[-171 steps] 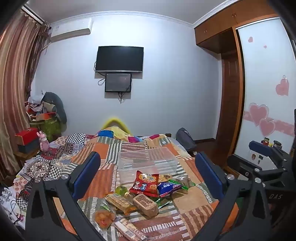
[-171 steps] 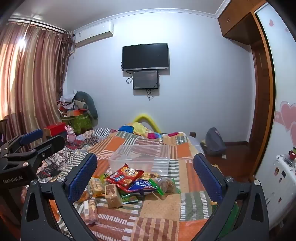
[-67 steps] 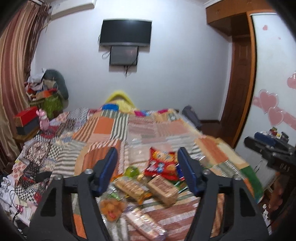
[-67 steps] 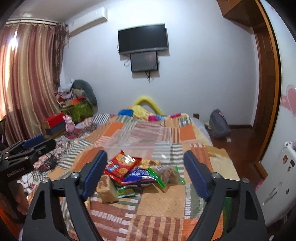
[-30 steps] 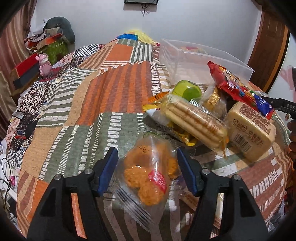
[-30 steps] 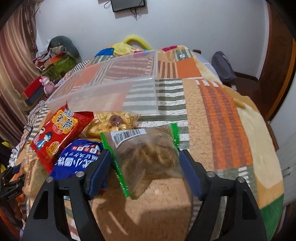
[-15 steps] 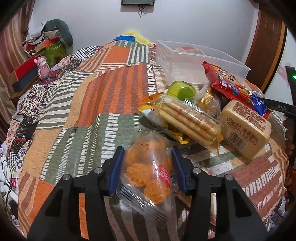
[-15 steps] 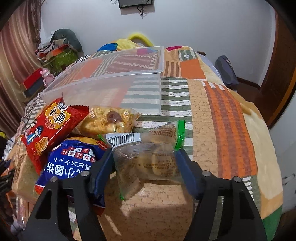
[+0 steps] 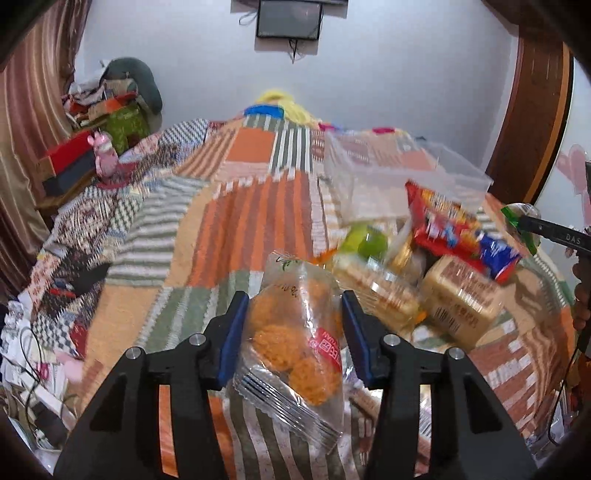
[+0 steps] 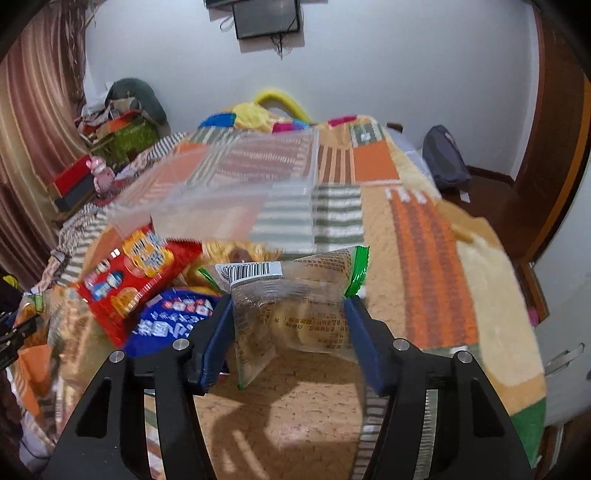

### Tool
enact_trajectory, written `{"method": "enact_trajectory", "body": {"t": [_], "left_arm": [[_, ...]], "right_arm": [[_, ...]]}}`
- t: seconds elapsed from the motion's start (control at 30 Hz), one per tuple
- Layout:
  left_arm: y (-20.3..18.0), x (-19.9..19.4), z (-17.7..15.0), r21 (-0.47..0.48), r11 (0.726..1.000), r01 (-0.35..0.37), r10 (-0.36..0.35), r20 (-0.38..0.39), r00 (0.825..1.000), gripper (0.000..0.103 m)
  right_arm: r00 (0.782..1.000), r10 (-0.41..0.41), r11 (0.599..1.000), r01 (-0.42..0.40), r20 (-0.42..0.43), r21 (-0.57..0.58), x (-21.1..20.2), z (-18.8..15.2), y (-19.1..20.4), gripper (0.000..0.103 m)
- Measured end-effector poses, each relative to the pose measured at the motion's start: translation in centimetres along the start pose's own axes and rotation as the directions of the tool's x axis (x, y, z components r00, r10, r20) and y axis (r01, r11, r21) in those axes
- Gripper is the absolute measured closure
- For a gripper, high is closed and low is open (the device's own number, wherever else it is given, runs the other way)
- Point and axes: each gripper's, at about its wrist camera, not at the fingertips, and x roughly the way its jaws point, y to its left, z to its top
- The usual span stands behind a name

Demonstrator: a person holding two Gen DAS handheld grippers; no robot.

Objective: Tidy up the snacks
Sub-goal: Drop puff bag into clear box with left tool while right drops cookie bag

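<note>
Left gripper (image 9: 293, 314) clamps the orange-cookie bag (image 9: 295, 332) between its pads above the quilt (image 9: 236, 221); right gripper (image 10: 290, 317) pinches the green-edged bag (image 10: 295, 306) near the clear bin (image 10: 236, 192).

The orange snack bag (image 9: 295, 332) and green-edged bag (image 10: 295, 306) are clear, glossy, crinkled plastic film. The storage bin (image 10: 229, 192) is smooth translucent plastic. The patchwork bedspread (image 9: 236, 221) is matt, nubby cloth at 12 o'clock.

Patchwork quilt (image 9: 236, 206) covers the bed; striped curtain (image 9: 29, 122) far left; wall screen (image 10: 267, 16) top centre; dark backpack (image 10: 445, 158) right.
</note>
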Motion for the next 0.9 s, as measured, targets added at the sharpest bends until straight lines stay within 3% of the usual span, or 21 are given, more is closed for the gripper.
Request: {"method": "enact_trajectory", "body": {"t": [0.4, 0.9], "left_arm": [[-3.3, -1.5, 8.4, 0.042, 0.998, 0.053, -0.059, 0.148, 0.987, 0.053], [-7.0, 6.0, 15.9, 0.03, 0.995, 0.099, -0.103, 0.138, 0.985, 0.053]], "right_arm": [[0.989, 0.021, 1.0, -0.019, 0.149, -0.018, -2.7, 3.9, 1.7, 0.046], [0.981, 0.032, 0.999, -0.029, 0.194, -0.016, 1.4, 8.0, 3.5, 0.046]]}}
